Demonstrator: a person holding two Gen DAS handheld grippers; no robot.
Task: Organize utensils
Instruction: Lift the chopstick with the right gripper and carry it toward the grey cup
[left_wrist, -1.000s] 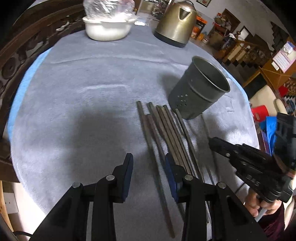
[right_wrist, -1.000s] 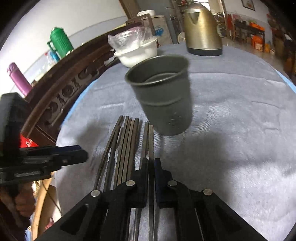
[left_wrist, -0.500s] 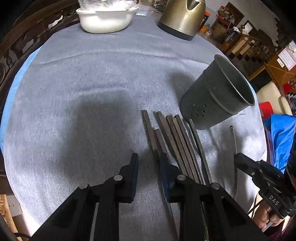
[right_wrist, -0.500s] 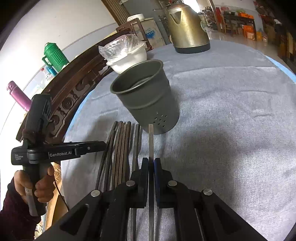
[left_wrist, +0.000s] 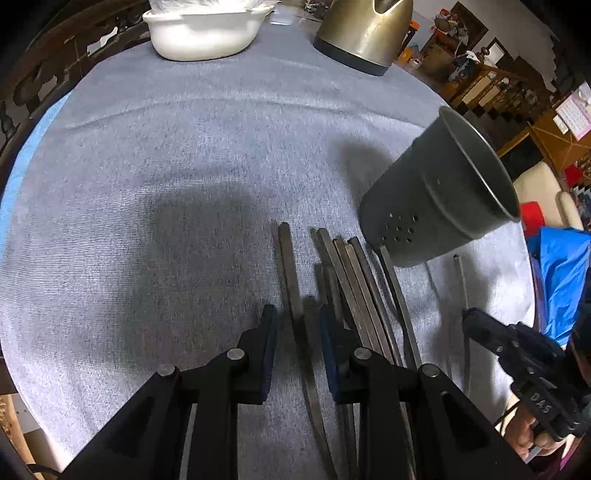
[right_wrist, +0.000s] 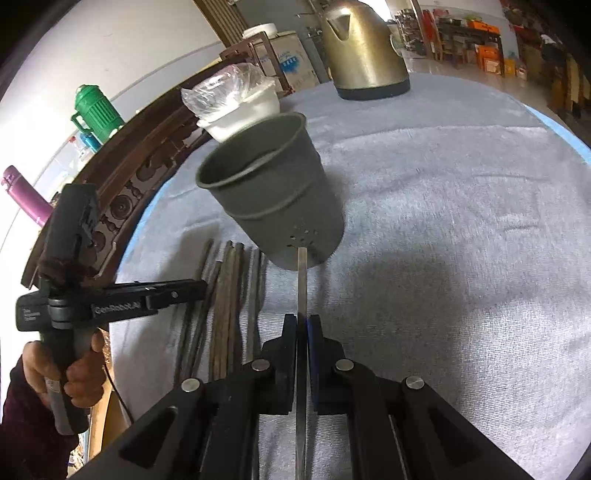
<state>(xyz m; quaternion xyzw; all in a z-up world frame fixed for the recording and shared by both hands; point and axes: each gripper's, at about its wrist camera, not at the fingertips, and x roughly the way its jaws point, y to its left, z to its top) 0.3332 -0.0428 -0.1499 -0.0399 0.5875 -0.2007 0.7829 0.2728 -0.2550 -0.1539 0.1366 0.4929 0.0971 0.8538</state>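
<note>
While my left gripper (left_wrist: 295, 325) hangs open over the leftmost chopstick (left_wrist: 287, 266) of the row of chopsticks (left_wrist: 354, 280) lying on the grey cloth (left_wrist: 166, 166), gripping nothing, the dark perforated holder (left_wrist: 439, 199) stands just right of the row, and my right gripper (right_wrist: 302, 328) is clamped on a single chopstick (right_wrist: 302, 280) beside it

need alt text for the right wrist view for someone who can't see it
The right tool is shut on a single chopstick that points toward a dark perforated metal cup on a grey tablecloth. More chopsticks lie in a row to its left, where the left tool hovers; a brass kettle and a white bowl stand behind.
</note>
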